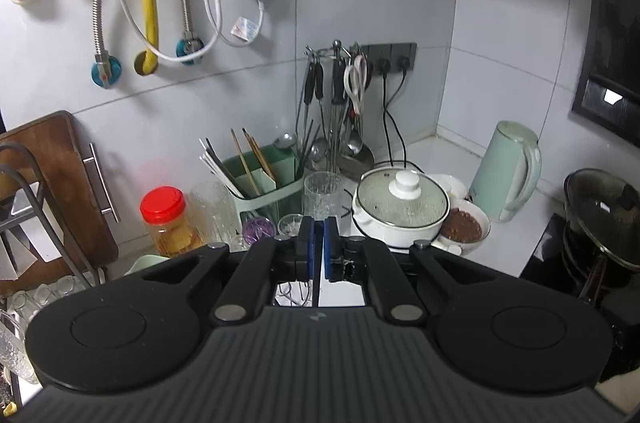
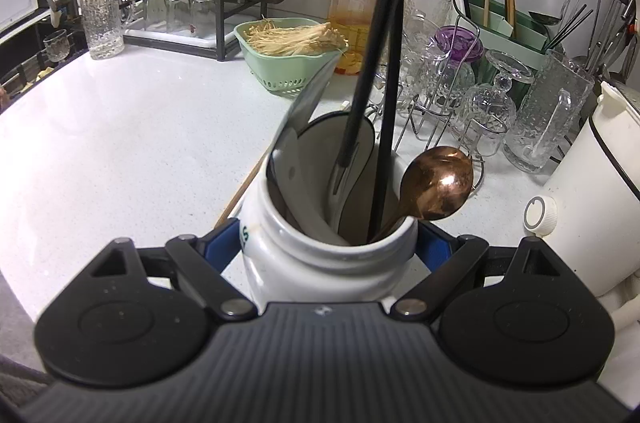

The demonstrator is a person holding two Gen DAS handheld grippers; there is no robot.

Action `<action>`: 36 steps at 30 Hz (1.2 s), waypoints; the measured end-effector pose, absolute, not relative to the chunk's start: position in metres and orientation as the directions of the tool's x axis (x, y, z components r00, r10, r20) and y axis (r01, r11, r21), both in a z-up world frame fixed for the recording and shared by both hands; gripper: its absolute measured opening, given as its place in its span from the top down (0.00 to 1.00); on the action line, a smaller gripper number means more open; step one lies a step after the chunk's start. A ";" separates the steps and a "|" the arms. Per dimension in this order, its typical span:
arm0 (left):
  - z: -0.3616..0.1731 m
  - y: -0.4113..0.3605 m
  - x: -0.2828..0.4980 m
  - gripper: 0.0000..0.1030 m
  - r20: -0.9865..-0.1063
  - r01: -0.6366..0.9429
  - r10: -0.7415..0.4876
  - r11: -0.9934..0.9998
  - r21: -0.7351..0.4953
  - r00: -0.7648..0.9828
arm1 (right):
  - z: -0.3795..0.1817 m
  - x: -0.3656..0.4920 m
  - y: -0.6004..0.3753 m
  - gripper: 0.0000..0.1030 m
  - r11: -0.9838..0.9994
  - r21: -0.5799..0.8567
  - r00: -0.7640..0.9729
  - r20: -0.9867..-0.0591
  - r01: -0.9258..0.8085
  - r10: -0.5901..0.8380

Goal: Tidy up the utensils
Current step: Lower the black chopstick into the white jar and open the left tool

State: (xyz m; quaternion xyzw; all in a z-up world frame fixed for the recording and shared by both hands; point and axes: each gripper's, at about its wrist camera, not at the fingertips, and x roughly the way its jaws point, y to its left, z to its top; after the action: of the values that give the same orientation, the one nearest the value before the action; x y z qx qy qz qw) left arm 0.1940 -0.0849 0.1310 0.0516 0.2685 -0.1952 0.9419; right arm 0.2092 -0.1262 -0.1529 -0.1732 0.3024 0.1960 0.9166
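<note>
Holding a white ceramic jar (image 2: 320,255) between its blue pads, the right gripper (image 2: 326,243) clamps the jar's sides at the frame's 6 o'clock. Inside the jar: copper spoon (image 2: 438,183) leaning at 3 o'clock of the mouth, two black chopsticks (image 2: 386,63) rising toward 12 o'clock, a steel blade (image 2: 298,111) tilted toward 11 o'clock. Jar sits on white countertop (image 2: 120,127). Green basket (image 2: 292,71) of pale strands at 12 o'clock, red-lidded plastic jar (image 2: 354,11) behind it. Glassware rack (image 2: 460,91) at 2 o'clock. Left gripper (image 1: 319,249): pads nearly together, a thin dark stick pinched between them; green utensil caddy (image 1: 272,179) at 11 o'clock, white lidded pot (image 1: 400,207) at 1 o'clock.
</note>
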 end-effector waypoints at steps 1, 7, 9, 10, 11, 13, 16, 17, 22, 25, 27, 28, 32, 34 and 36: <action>0.127 -0.087 0.196 0.95 -0.536 0.397 -0.337 0.918 -0.004 0.774 | -0.153 0.209 -0.127 0.10 0.863 -0.199 0.740 -0.622 -0.465 0.256; 0.107 -0.093 0.214 0.95 -0.625 0.402 -0.332 0.915 -0.032 0.706 | -0.153 0.209 -0.128 0.10 0.861 -0.195 0.739 -0.620 -0.470 0.263; 0.102 -0.094 0.220 0.95 -0.657 0.407 -0.328 0.913 -0.035 0.679 | -0.153 0.210 -0.128 0.10 0.862 -0.193 0.739 -0.620 -0.470 0.264; 0.099 -0.094 0.223 0.95 -0.673 0.409 -0.331 0.911 -0.047 0.661 | -0.153 0.210 -0.128 0.10 0.862 -0.193 0.739 -0.620 -0.469 0.264; 0.098 -0.093 0.227 0.95 -0.686 0.410 -0.335 0.910 -0.059 0.645 | -0.153 0.210 -0.128 0.10 0.862 -0.192 0.739 -0.620 -0.469 0.264; 0.093 -0.093 0.233 0.95 -0.710 0.412 -0.337 0.908 -0.072 0.619 | -0.153 0.210 -0.128 0.10 0.863 -0.190 0.739 -0.620 -0.469 0.265; 0.083 -0.094 0.245 0.95 -0.748 0.416 -0.353 0.902 -0.113 0.562 | -0.153 0.210 -0.129 0.10 0.864 -0.187 0.739 -0.619 -0.468 0.267; 0.079 -0.095 0.248 0.95 -0.760 0.415 -0.355 0.901 -0.123 0.544 | -0.153 0.210 -0.129 0.10 0.864 -0.186 0.739 -0.619 -0.468 0.267; 0.058 -0.095 0.262 0.95 -0.809 0.405 -0.366 0.897 -0.175 0.461 | -0.153 0.210 -0.128 0.10 0.862 -0.191 0.740 -0.618 -0.469 0.266; 0.046 -0.096 0.268 0.95 -0.830 0.402 -0.363 0.896 -0.187 0.424 | -0.153 0.210 -0.128 0.10 0.861 -0.194 0.740 -0.618 -0.471 0.266; 0.040 -0.097 0.269 0.95 -0.829 0.398 -0.357 0.899 -0.182 0.430 | -0.153 0.210 -0.128 0.10 0.860 -0.194 0.740 -0.618 -0.471 0.266; 0.038 -0.097 0.269 0.95 -0.828 0.392 -0.347 0.904 -0.170 0.440 | -0.153 0.210 -0.128 0.10 0.861 -0.194 0.740 -0.618 -0.471 0.266; 0.037 -0.095 0.270 0.95 -0.825 0.377 -0.344 0.910 -0.174 0.448 | -0.153 0.210 -0.128 0.10 0.861 -0.193 0.740 -0.619 -0.470 0.265; 0.038 -0.093 0.270 0.94 -0.821 0.377 -0.342 0.911 -0.169 0.457 | -0.153 0.210 -0.128 0.10 0.861 -0.194 0.740 -0.619 -0.469 0.264; 0.040 -0.089 0.267 0.94 -0.816 0.371 -0.345 0.912 -0.174 0.464 | -0.153 0.210 -0.129 0.10 0.862 -0.193 0.740 -0.619 -0.469 0.263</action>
State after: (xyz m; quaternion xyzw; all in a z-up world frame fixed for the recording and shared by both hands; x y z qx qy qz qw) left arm 0.2674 -0.0894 0.0396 0.0139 0.4735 -0.2093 0.8555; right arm 0.2097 -0.1286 -0.1529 -0.1707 0.3005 0.1996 0.9169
